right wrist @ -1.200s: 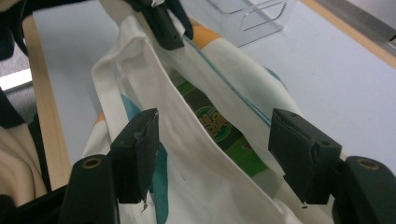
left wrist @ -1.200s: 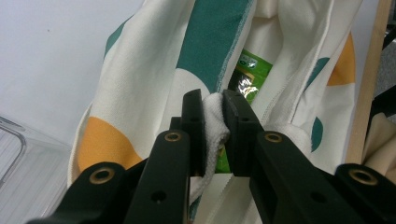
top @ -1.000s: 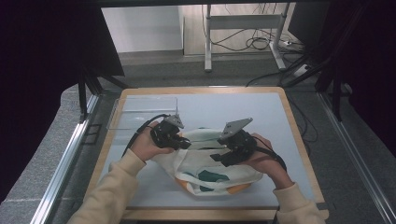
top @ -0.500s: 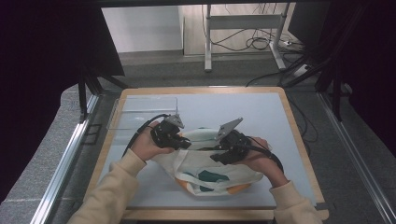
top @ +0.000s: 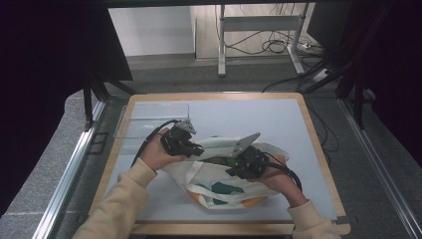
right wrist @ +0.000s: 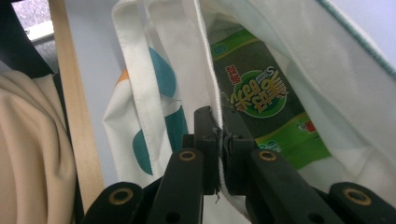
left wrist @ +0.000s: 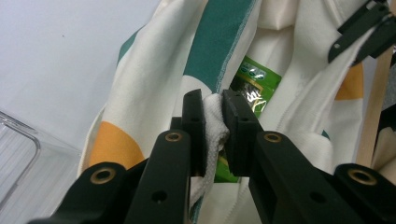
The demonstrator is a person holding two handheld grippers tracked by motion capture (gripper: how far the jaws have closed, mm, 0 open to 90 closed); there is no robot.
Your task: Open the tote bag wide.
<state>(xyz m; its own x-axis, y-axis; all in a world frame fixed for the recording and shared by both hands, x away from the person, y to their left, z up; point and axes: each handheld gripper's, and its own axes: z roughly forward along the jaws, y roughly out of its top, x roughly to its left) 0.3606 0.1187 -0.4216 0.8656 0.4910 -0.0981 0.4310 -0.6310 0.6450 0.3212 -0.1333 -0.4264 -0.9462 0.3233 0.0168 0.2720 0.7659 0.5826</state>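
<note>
Pinching the bag (top: 224, 174) rim, both grippers (left wrist: 214, 114) (right wrist: 219, 135) clamp fabric, the right having just closed; gripper views reveal a green packet (right wrist: 261, 107), probably snacks, on the blue mat (top: 259, 117).

The tote bag (right wrist: 154, 84) is covering most of the green packet (right wrist: 261, 107), so its label's getting cut off.

High view: table (top: 278, 119) evenly lit from overhead, soft shadows, surroundings at 9 and 3 o'clock near black. Slightly soft, grainy. Gripper views: bright, diffuse, no hard glare; close jaws at 6 o'clock blurry, tote bag (left wrist: 154, 79) fabric sharp, green packet (right wrist: 261, 102) print legible.
</note>
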